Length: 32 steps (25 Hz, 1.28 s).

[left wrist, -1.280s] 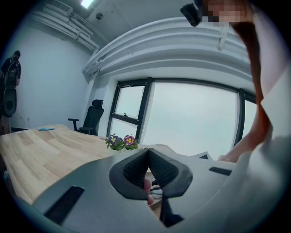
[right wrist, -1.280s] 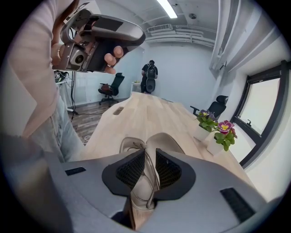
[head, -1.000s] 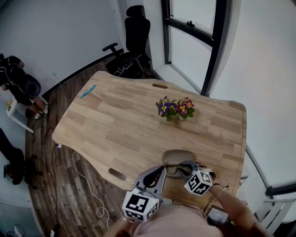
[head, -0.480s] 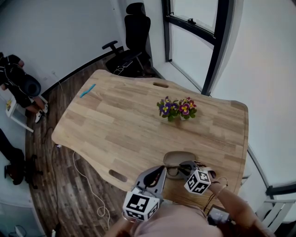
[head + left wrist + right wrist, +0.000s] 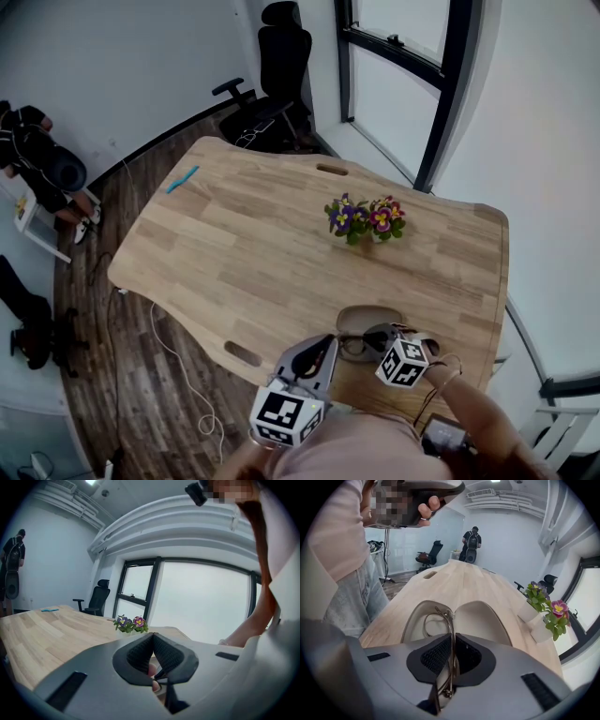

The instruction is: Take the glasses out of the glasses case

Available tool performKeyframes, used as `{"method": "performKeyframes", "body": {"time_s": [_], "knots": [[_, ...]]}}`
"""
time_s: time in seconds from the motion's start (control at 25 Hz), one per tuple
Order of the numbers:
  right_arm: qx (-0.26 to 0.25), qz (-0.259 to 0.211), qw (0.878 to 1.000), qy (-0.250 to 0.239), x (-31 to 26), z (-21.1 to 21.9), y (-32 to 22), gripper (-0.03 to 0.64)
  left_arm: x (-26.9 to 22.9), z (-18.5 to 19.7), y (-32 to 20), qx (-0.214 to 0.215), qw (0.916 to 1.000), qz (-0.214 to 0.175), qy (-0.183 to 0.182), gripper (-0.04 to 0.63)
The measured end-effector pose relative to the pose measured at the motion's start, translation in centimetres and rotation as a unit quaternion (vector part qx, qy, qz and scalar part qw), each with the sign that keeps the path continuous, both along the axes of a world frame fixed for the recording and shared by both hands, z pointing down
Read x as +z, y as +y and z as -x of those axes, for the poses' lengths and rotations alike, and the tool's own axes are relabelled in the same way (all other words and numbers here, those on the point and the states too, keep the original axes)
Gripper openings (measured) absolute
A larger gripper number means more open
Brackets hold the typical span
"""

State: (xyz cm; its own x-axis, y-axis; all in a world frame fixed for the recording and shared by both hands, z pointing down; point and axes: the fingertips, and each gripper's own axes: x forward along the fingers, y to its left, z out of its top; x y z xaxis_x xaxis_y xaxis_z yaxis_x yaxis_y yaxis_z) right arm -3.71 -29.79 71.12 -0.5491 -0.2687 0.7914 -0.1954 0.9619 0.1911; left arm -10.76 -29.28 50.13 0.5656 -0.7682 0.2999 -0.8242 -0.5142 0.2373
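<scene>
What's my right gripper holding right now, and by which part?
The glasses, pinched by their thin metal frame, over the open glasses case.

Soft daylight from the tall dark-framed window (image 5: 394, 103) lights everything evenly; both gripper views warp, black-cornered, with blurred foregrounds.

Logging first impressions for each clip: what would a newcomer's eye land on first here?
Thin wire-framed glasses clamped edge-on in the right tool, with the open beige case lying just beyond them at the table's near edge. Next, the small pot of purple and pink flowers standing mid-table.
</scene>
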Motion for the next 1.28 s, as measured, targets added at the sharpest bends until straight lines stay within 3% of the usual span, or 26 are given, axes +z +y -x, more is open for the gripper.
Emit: {"method": "performKeyframes", "body": {"time_s": [0.44, 1.28], "knots": [[-0.007, -0.016, 1.000, -0.004, -1.1, -0.2, 0.1, 0.014, -0.2, 0.5, 0.4, -0.009, 0.9999, -0.006, -0.004, 0.000], [0.065, -0.079, 0.992, -0.074, -7.7, -1.0, -0.9, 0.012, -2.4, 1.4, 1.6, -0.033, 0.9987, -0.038, -0.009, 0.000]]}}
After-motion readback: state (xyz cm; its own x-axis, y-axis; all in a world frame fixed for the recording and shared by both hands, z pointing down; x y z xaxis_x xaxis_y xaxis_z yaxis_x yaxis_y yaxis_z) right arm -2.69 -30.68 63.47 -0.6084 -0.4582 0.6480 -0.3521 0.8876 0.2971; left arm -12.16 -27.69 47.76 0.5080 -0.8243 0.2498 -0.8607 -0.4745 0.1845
